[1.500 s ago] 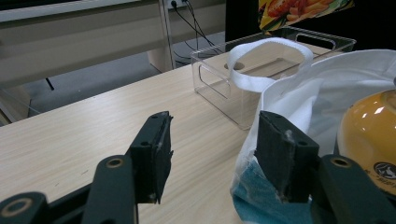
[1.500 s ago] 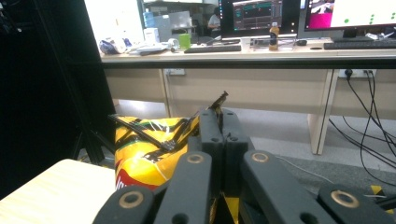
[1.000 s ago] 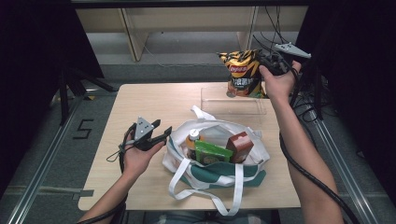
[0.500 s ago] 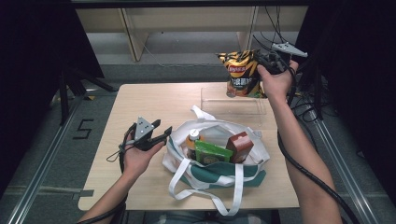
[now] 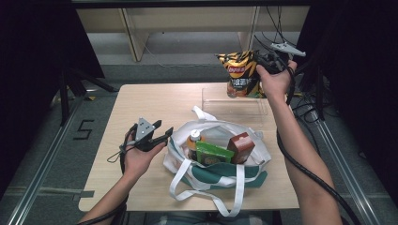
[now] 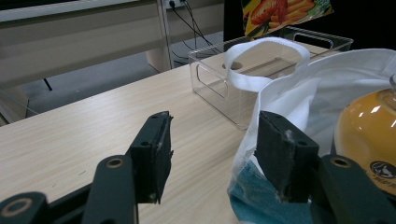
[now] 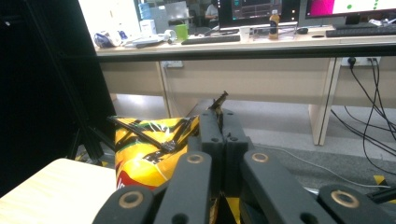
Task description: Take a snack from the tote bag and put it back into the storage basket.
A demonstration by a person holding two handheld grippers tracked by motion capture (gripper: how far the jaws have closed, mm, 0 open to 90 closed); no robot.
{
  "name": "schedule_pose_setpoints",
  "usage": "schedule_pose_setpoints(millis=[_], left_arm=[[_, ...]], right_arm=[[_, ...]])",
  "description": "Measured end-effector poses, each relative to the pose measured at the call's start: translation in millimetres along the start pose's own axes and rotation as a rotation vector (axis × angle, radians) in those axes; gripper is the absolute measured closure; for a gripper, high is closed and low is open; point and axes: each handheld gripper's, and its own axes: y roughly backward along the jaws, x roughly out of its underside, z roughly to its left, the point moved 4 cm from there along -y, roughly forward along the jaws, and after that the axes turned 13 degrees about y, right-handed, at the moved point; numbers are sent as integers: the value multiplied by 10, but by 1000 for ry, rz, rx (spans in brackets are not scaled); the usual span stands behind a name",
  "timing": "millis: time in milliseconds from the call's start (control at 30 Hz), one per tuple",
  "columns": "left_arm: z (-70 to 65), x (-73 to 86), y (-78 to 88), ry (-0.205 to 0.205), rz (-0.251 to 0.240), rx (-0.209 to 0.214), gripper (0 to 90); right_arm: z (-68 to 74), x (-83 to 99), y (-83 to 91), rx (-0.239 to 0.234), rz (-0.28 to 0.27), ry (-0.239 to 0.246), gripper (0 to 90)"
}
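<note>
Yellow chip bag (image 5: 240, 74) pinched by right gripper (image 5: 268, 62) above clear bin (image 5: 234, 101); left gripper (image 5: 159, 136) fingers wide beside tote (image 5: 216, 171).

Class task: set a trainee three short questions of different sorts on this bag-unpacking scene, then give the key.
1. True or false: the right gripper holds the chip bag by its top edge, up off the table.
2. Which thing stands on the table just below the chip bag? A) the clear plastic bin B) a metal bowl C) a cardboard box
3. Fill in: the left gripper rests beside the white tote bag with its jaws ____.

Key: 1 true. 2 A. 3 open, with nothing between them; the left gripper view shows bare table in the gap.
</note>
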Motion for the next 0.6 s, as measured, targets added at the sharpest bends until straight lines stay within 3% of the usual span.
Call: schedule_pose_setpoints(millis=[467, 600], left_arm=[[1, 2, 3, 0, 1, 1, 448], [0, 0, 3, 0, 0, 1, 449]], right_arm=[[46, 66, -95, -8, 20, -24, 900], [45, 93, -131, -11, 25, -9, 900]])
